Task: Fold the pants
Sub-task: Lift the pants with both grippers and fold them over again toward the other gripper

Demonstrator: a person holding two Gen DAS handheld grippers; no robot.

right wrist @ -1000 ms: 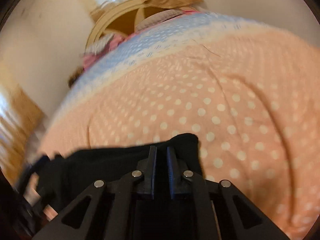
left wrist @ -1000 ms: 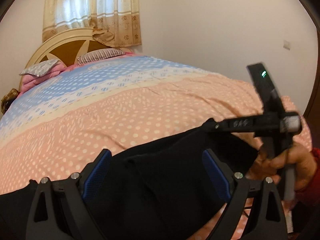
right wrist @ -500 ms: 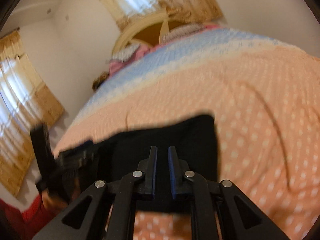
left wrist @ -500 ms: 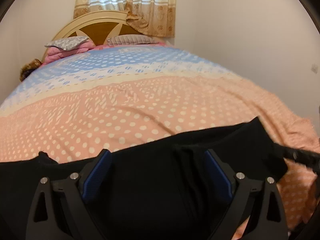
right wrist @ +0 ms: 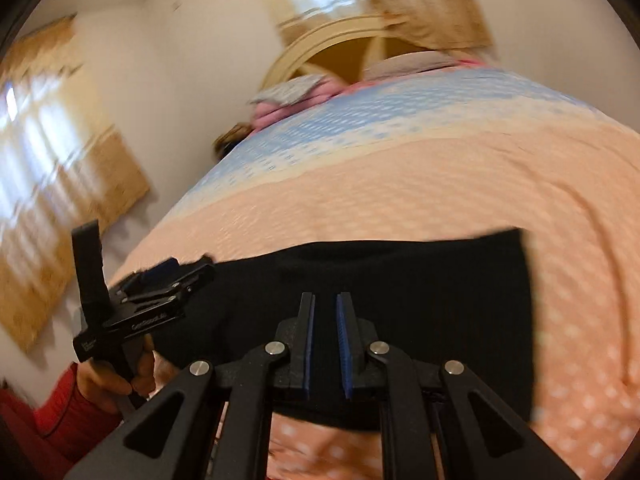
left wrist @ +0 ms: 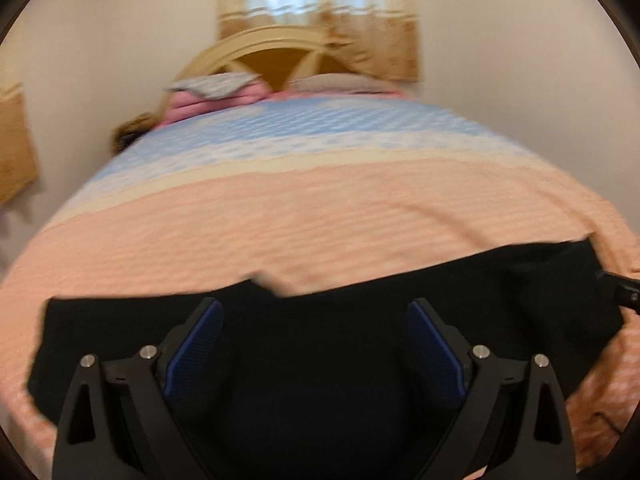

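Pants [left wrist: 320, 360], black, lie across the near end of the bed, spread over the peach polka-dot bedspread [left wrist: 320, 220]. Left gripper [left wrist: 314, 344] hovers over them with its blue pads [left wrist: 436, 352] set wide apart, nothing pinched between. Over on the right gripper [right wrist: 325, 344], the jaws stand nearly together with only a slim gap; black cloth shows behind that gap, but whether any is nipped there I cannot tell. In the right wrist view the left gripper [right wrist: 160, 276] sits at the pants' left edge, gripped by a hand [right wrist: 108, 380] in a red sleeve [right wrist: 44, 412]. Farther out, the bedspread turns from peach to a cream band, then blue. Pillows [left wrist: 216, 84] and a pink blanket are piled against the arched wooden headboard [left wrist: 280, 52]. Behind that, a tan curtain [left wrist: 320, 20] covers a bright window; a second curtain [right wrist: 52, 184] hangs on the left wall. Everything is motion-blurred.
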